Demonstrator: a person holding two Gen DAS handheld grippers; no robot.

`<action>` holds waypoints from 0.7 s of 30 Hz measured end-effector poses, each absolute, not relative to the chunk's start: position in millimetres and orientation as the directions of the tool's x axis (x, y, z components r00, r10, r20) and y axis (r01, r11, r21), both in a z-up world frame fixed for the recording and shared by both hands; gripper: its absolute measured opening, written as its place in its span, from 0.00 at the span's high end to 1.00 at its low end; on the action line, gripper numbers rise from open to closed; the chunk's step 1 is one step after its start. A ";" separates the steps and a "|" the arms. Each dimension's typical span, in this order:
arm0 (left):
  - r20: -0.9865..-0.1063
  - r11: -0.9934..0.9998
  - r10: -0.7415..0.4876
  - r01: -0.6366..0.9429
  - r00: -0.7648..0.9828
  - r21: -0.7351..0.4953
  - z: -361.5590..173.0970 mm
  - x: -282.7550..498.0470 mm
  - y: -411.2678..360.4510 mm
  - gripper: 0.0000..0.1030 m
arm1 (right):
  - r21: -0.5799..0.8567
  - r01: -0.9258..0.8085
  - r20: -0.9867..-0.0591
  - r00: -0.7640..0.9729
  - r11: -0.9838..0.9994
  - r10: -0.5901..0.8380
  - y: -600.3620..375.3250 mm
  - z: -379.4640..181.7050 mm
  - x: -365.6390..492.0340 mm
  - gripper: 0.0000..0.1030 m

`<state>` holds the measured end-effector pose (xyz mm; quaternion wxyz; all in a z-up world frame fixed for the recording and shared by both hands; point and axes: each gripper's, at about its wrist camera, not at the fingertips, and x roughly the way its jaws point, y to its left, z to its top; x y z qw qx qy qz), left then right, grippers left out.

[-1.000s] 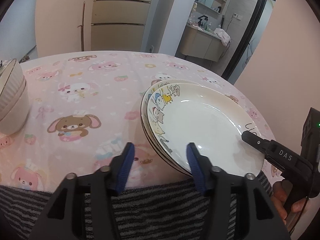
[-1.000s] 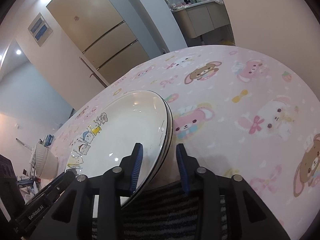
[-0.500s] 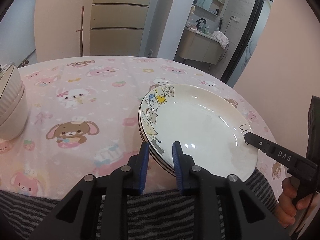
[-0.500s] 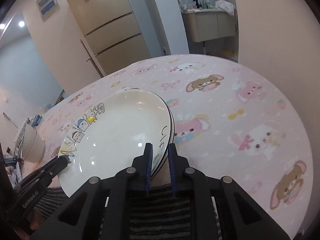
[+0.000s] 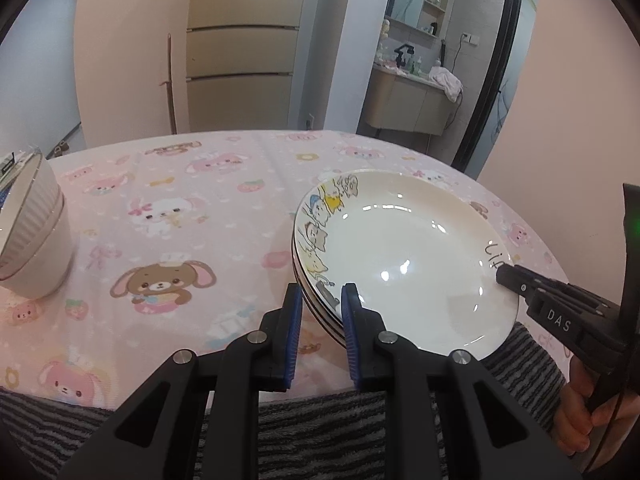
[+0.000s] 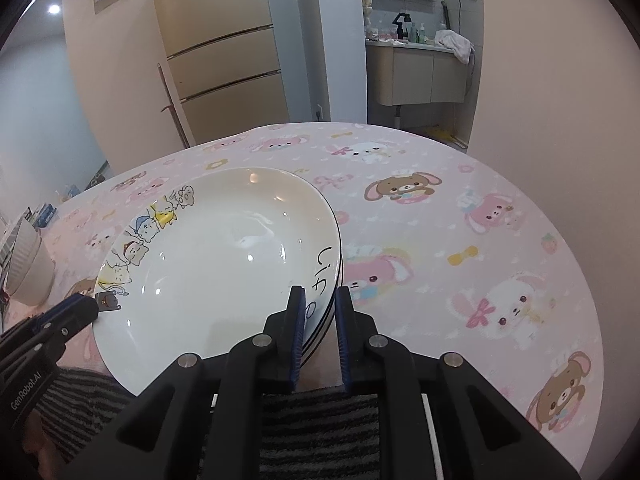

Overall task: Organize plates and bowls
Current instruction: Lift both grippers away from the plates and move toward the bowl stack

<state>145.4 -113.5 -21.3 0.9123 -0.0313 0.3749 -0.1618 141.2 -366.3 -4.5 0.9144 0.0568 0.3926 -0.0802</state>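
Gripping opposite rims of the stack of white cartoon-printed ceramic plates [image 5: 404,256], your left gripper [image 5: 319,320] and right gripper [image 6: 320,320] are both clamped on it, above the near edge of the round table's pink animal-print cloth [image 6: 460,248]. Only your left view shows the ribbed white bowls [image 5: 32,240] clearly; beyond stand a beige fridge [image 6: 224,60] and washbasin cabinet [image 6: 416,76].

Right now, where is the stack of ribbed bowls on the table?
In the left wrist view the ribbed bowls stand at the far left edge of the pink tablecloth, well apart from the plate stack on the right.
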 end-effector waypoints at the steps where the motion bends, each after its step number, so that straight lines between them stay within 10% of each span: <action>1: -0.664 0.949 -0.308 0.269 0.681 -0.164 -18.6 143.2 -112.7 0.80 | 0.038 0.187 -0.725 0.681 0.982 -0.102 -365.4 -3.5 139.6 0.84; 5: -0.611 0.957 -0.281 0.260 0.740 -0.125 -3.9 130.3 -109.9 0.35 | 0.021 0.163 -0.695 0.712 0.986 -0.103 -358.3 9.2 125.9 0.84; 9: -0.577 0.955 -0.295 0.262 0.762 -0.142 16.9 121.3 -103.0 0.27 | -0.008 0.148 -0.636 0.763 0.989 -0.119 -350.3 33.0 109.4 0.74; 11: -0.531 0.960 -0.278 0.244 0.800 -0.135 31.4 112.9 -96.0 0.21 | -0.022 0.152 -0.590 0.796 0.988 -0.135 -346.8 46.8 100.6 0.43; 21: -0.251 0.985 -0.155 0.170 0.955 0.041 103.4 51.2 -62.3 0.01 | -0.054 0.097 -0.382 0.917 0.994 -0.111 -312.6 113.4 57.8 0.33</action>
